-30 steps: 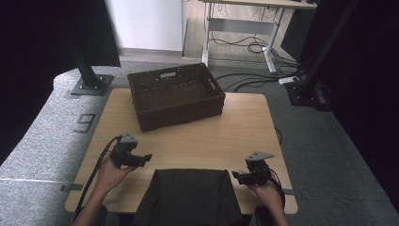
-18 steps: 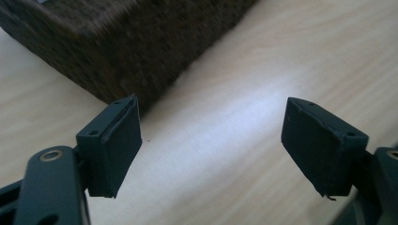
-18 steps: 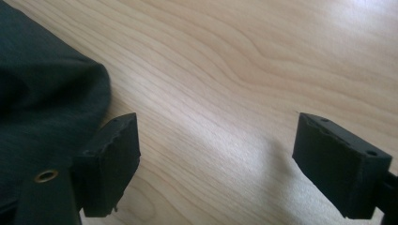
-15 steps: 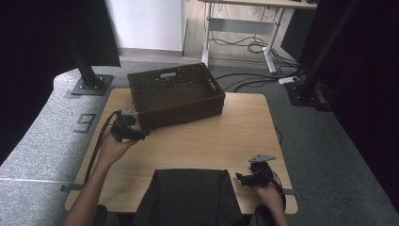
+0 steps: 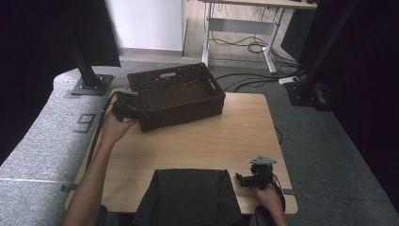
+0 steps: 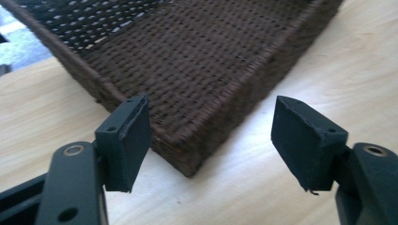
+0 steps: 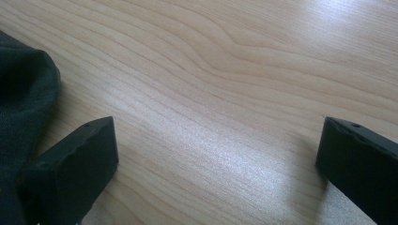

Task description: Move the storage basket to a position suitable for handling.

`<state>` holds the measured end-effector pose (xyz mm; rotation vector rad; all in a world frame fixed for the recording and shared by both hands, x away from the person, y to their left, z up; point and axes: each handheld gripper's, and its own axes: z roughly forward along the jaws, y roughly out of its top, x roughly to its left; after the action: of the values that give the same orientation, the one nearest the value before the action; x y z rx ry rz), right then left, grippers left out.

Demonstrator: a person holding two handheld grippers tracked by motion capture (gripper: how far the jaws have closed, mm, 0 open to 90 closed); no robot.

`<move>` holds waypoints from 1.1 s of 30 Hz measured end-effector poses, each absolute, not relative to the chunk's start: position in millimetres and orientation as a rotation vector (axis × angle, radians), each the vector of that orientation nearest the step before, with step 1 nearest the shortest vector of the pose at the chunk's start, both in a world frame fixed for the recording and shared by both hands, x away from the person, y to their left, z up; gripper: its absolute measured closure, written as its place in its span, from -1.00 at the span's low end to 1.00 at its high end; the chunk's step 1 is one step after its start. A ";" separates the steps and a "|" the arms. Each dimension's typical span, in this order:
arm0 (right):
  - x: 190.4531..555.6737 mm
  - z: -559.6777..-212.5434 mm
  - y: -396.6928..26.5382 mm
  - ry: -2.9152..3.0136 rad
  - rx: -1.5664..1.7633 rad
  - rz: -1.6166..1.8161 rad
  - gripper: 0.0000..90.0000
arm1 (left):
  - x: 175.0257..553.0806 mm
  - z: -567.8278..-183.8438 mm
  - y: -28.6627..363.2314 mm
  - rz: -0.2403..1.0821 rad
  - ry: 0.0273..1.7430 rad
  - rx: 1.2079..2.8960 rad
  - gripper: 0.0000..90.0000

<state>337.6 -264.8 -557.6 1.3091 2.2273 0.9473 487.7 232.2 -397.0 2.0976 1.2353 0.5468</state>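
A dark brown woven basket point(image 5: 176, 94) stands at the back of the wooden table point(image 5: 226, 136), empty as far as I see. My left gripper point(image 5: 136, 113) is open at the basket's near left corner. That corner point(image 6: 192, 154) sits between its two jaws, just beyond the pads. A dark folded cloth point(image 5: 188, 197) lies at the table's near edge. My right gripper point(image 5: 242, 180) rests low over the table at the near right, open, nothing between its fingers. The cloth's edge point(image 7: 23, 89) lies just left of its left jaw.
A black stand base point(image 5: 91, 84) sits on the grey mat left of the basket. Another desk with cables point(image 5: 249, 42) stands behind the table. A second black stand point(image 5: 306, 92) is at the right rear.
My left gripper has moved forward from the table's near left up to the basket's near left corner. The right gripper has stayed in place.
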 end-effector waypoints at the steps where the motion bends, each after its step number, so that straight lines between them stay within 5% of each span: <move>1: 337.6 -557.6 -264.8 2.227 1.309 0.948 -1.00 | 492.0 -396.7 233.8 0.539 1.249 2.090 -0.31; 15: 337.5 -557.6 -264.9 2.228 1.308 0.949 -1.00 | 529.2 -422.1 241.8 0.599 1.407 2.110 -0.13; 33: 337.2 -557.6 -265.2 2.231 1.306 0.951 -1.00 | 535.3 -437.4 247.4 0.592 1.472 2.045 0.42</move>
<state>337.2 -265.2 -557.6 1.3064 2.2309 0.9508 535.3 247.4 -437.4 2.0454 1.4717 0.5917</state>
